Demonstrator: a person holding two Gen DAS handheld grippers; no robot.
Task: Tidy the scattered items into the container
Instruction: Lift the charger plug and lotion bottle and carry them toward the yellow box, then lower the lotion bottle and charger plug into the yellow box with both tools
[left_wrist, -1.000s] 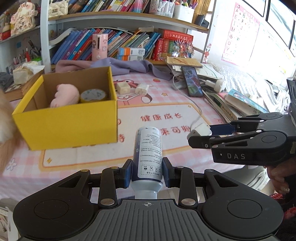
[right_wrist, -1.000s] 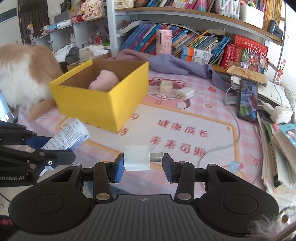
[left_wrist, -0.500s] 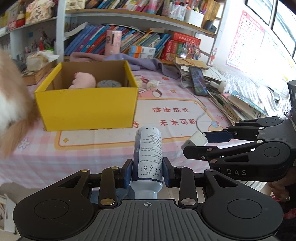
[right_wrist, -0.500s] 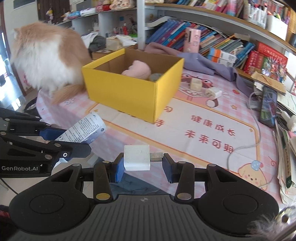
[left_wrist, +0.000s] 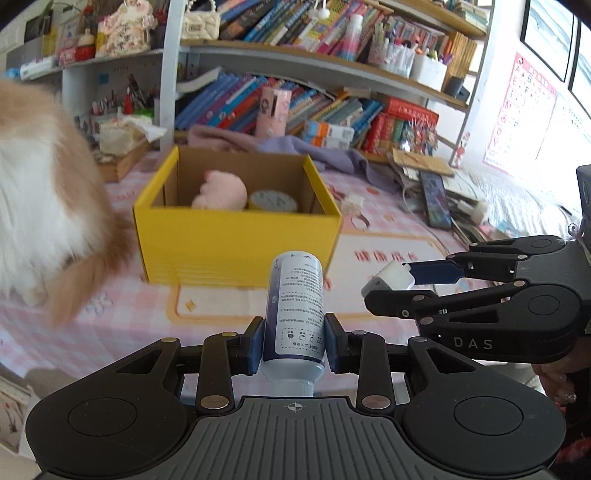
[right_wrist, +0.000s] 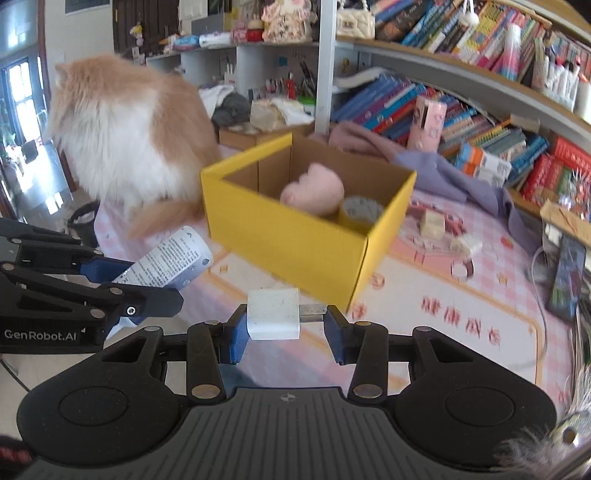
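Left gripper (left_wrist: 294, 343) clamped on the bottle (left_wrist: 295, 306), cap end toward the camera, base pointing at 12 o'clock to the yellow box (left_wrist: 236, 236). Right gripper (right_wrist: 282, 328) pinched on a white charger (right_wrist: 273, 314), left pad on its body, prongs against the right pad. Both hover short of the box, above the pink mat (right_wrist: 461, 317). Inside the box: a pink plush (left_wrist: 221, 192) and a tape roll (left_wrist: 272, 200), side by side. A cat (right_wrist: 125, 136) sits at the box's 9 o'clock. Beyond the box, at 2 o'clock in the right view, a cube (right_wrist: 433, 223), a white plug (right_wrist: 466, 244) and a small ring (right_wrist: 461, 268) lie on the mat.
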